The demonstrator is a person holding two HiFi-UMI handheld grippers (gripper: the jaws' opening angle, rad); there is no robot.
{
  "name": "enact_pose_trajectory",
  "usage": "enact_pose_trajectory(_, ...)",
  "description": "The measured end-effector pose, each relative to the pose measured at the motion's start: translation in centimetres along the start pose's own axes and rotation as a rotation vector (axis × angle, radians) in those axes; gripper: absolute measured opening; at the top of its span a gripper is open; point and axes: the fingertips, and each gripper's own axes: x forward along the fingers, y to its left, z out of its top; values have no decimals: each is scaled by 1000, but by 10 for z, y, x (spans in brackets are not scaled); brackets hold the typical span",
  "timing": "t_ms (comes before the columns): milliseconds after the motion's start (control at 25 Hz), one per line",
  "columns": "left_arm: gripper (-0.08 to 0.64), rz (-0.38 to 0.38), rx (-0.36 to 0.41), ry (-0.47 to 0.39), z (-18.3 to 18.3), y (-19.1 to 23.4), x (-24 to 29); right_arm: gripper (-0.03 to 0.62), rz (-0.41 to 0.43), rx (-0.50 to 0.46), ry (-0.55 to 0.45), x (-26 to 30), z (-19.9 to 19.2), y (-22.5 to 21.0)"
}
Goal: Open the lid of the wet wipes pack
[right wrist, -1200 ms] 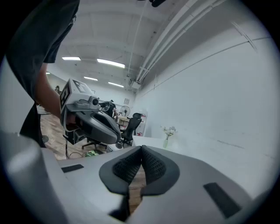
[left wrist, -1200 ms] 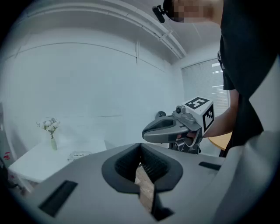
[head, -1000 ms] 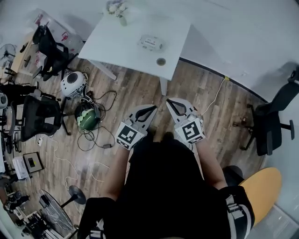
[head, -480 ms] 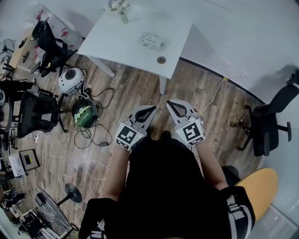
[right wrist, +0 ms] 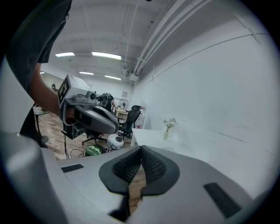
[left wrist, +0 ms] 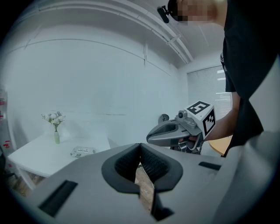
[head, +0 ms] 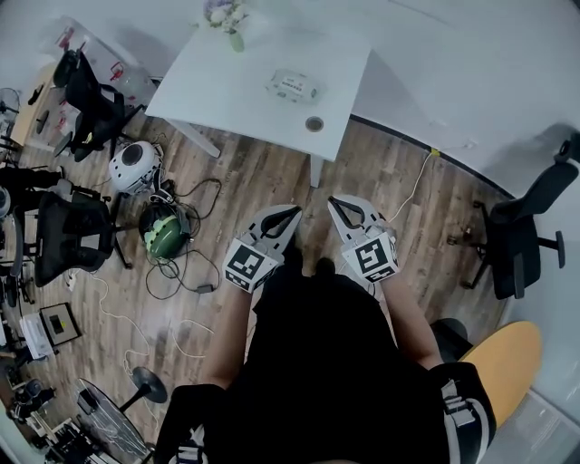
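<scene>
The wet wipes pack point(head: 292, 86) lies flat on the white table point(head: 227, 91), far ahead of both grippers; it also shows small in the left gripper view as the pack point(left wrist: 82, 152). My left gripper point(head: 292, 213) and right gripper point(head: 333, 202) are held side by side at waist height over the wooden floor, well short of the table. Both are shut with nothing between their tips. In the left gripper view the jaws point(left wrist: 140, 147) meet at the tips, and in the right gripper view the jaws point(right wrist: 141, 149) do the same.
A vase of flowers point(head: 227, 20) stands at the table's far side and a small round object point(head: 314, 123) lies near its front edge. Office chairs point(head: 77, 227), helmets point(head: 134, 165), cables and a fan clutter the floor at left. Another chair point(head: 521, 231) stands at right.
Both grippers and the person have shifted a little toward the table. Neither gripper has changed its closed state.
</scene>
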Motion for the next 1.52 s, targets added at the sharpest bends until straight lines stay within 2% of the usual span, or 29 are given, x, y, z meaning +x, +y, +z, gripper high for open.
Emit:
enact_pose_trajectory(200,23,-25,0,0,2,35,-2,17,-33,-10,35,29,9,-10)
enact_pose_trajectory(440,23,-50,-4,-2,0,93,-5,17,-176,-24,69,67,24,-40)
enact_pose_trajectory(720,23,-99,-2,-2,0,152,-1,17,-253,-21,100,104,33,-61)
enact_pose_trajectory(1120,23,-187,25,10,-7,200,-1,17,-383,-8,113,139,44,-72)
enact_pose_trajectory(1520,23,-199,16,11,-13,231,-4,17,-411,30,126,166,44,-79)
